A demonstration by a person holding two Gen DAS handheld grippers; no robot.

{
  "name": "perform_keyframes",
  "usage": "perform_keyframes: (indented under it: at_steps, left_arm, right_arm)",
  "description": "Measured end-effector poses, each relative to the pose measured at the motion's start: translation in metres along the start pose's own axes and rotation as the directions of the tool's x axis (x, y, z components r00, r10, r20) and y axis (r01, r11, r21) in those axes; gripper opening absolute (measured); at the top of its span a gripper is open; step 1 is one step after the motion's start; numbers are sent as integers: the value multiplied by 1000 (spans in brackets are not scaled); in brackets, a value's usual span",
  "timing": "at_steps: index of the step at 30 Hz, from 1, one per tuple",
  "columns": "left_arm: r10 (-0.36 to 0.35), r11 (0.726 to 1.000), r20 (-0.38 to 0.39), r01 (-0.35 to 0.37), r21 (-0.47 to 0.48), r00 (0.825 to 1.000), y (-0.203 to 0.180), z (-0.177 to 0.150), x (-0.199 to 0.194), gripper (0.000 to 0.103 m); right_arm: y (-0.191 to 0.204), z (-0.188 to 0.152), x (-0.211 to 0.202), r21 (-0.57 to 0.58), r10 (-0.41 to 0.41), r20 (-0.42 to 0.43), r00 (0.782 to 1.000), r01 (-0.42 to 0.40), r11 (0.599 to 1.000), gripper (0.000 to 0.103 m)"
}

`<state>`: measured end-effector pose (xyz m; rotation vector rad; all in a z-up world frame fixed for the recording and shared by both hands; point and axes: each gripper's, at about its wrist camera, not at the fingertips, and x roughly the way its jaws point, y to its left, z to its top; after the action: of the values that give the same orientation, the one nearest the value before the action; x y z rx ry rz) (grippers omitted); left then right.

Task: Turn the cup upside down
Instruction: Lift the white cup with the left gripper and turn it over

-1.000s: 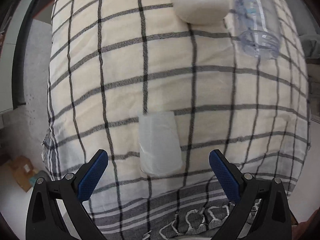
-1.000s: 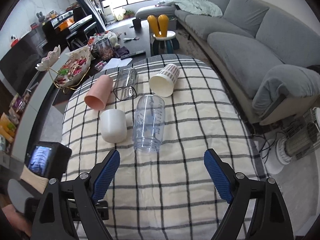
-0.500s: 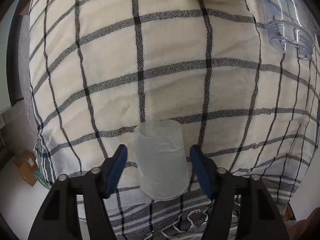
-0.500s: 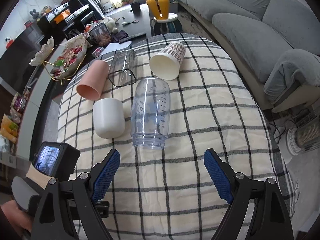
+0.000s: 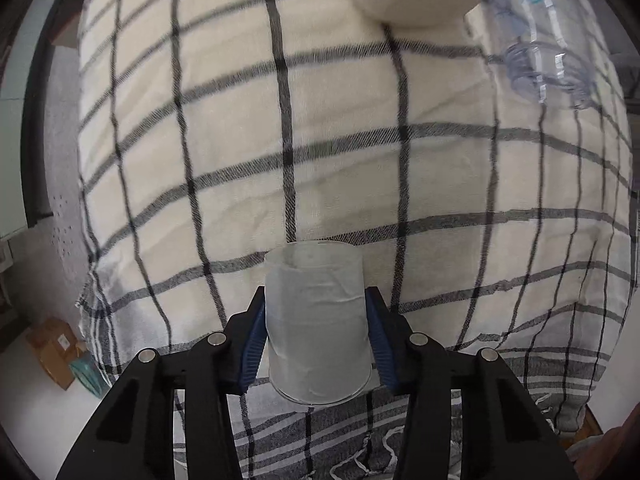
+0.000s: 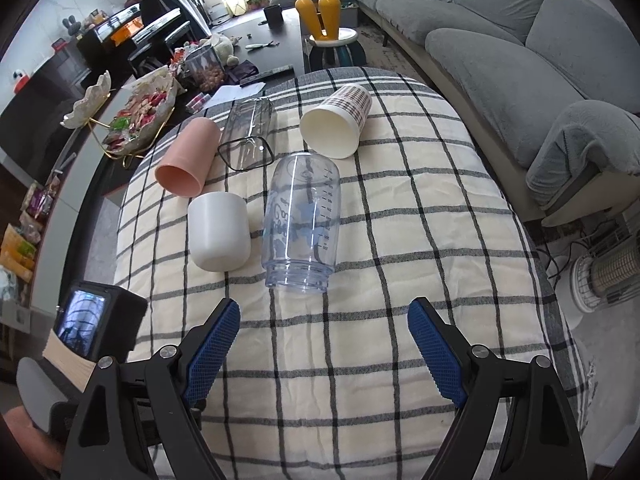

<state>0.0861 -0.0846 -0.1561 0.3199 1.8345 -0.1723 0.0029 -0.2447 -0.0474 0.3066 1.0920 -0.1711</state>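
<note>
Squeezing from both sides, the left gripper (image 5: 316, 336) held the frosted cup (image 5: 316, 320) between its pads above the checked cloth's (image 5: 360, 160) near edge; the right gripper (image 6: 324, 344) hung wide open.

The left gripper (image 5: 316, 332) closed from wide open onto the frosted cup (image 5: 316, 328) near the checked cloth's (image 5: 240, 140) fringed edge.
</note>
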Motion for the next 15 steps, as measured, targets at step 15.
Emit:
perform_keyframes:
  at_steps: [15]
  left_arm:
    - [-11,999,894,38,-7,448,9,-71,-39,46]
  right_arm:
    - [-13,-39,-4,-30,-34,48,998,36,999,86]
